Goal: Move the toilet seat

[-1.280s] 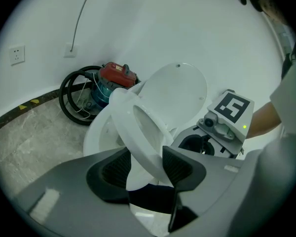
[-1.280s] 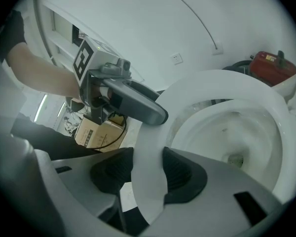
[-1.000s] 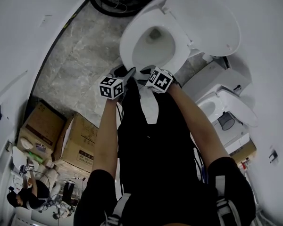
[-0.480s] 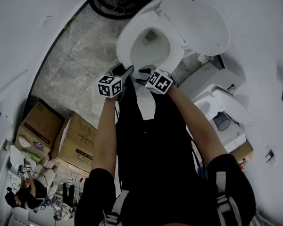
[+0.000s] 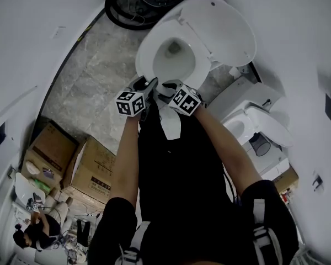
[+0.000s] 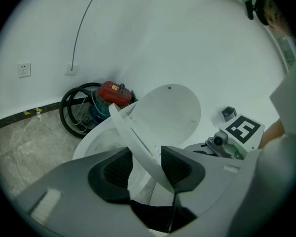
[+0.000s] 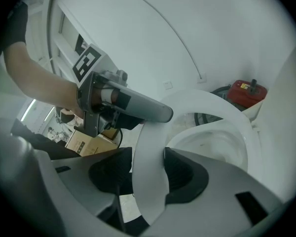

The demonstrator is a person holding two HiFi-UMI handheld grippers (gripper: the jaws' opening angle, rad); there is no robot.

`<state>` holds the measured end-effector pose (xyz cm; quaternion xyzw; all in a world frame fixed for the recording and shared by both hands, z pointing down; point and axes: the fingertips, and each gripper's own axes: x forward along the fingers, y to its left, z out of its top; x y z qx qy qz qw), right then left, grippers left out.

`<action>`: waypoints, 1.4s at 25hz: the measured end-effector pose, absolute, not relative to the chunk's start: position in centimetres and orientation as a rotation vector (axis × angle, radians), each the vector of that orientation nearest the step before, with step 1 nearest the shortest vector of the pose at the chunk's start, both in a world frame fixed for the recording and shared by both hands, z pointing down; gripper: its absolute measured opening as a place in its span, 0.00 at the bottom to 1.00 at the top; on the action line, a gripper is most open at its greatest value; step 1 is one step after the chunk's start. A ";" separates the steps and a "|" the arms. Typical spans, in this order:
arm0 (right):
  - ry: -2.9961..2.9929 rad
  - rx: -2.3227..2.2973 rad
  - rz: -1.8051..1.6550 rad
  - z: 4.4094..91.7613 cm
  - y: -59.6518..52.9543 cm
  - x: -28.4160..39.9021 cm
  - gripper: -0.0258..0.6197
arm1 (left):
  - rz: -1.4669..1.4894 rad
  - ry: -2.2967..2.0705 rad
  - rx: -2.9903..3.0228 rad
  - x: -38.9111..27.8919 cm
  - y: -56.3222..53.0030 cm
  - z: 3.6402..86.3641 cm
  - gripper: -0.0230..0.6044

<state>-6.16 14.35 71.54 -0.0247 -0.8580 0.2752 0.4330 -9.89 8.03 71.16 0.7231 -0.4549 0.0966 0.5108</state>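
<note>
Abreast, both grippers (image 5: 145,87) on toilet seat (image 7: 149,152)

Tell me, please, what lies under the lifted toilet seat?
Under the toilet seat the bowl shows its bare white inside. In the right gripper view its near rim is covered by the seat itself.

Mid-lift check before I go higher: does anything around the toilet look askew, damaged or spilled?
Nothing damaged or spilled. The toilet seat is tilted only because the left gripper and right gripper hold its front rim raised off the bowl; the lid stands open behind.
</note>
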 end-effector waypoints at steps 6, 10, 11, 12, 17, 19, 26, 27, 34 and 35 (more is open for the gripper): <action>-2.161 0.024 0.669 69.8 13.2 -5.2 0.37 | 0.221 -1.105 1.750 -9.0 6.8 69.3 0.33; -2.180 0.050 0.653 68.9 12.3 -4.7 0.36 | 0.206 -1.135 1.741 -8.5 6.1 68.3 0.33; -2.183 0.052 0.652 68.7 12.2 -4.6 0.36 | 0.201 -1.145 1.736 -8.3 5.9 68.1 0.33; -2.184 0.052 0.649 68.5 12.0 -4.4 0.36 | 0.195 -1.154 1.732 -8.2 5.7 67.9 0.32; -2.197 0.049 0.620 67.2 11.1 -3.8 0.35 | 0.165 -1.189 1.719 -7.7 4.6 66.8 0.32; -2.208 0.041 0.611 66.7 10.7 -3.4 0.35 | 0.154 -1.200 1.716 -7.4 4.2 66.3 0.32; -2.240 0.008 0.607 65.0 9.5 -2.0 0.35 | 0.143 -1.242 1.703 -6.1 2.8 64.6 0.32; -2.244 -0.003 0.610 64.9 9.3 -1.9 0.35 | 0.142 -1.249 1.701 -6.0 2.5 64.3 0.32; -2.272 -0.026 0.645 63.4 7.9 -1.0 0.35 | 0.114 -1.277 1.693 -5.0 1.0 63.1 0.32; -2.265 -0.026 0.645 63.4 7.8 -0.8 0.34 | 0.114 -1.275 1.695 -4.9 0.8 62.9 0.32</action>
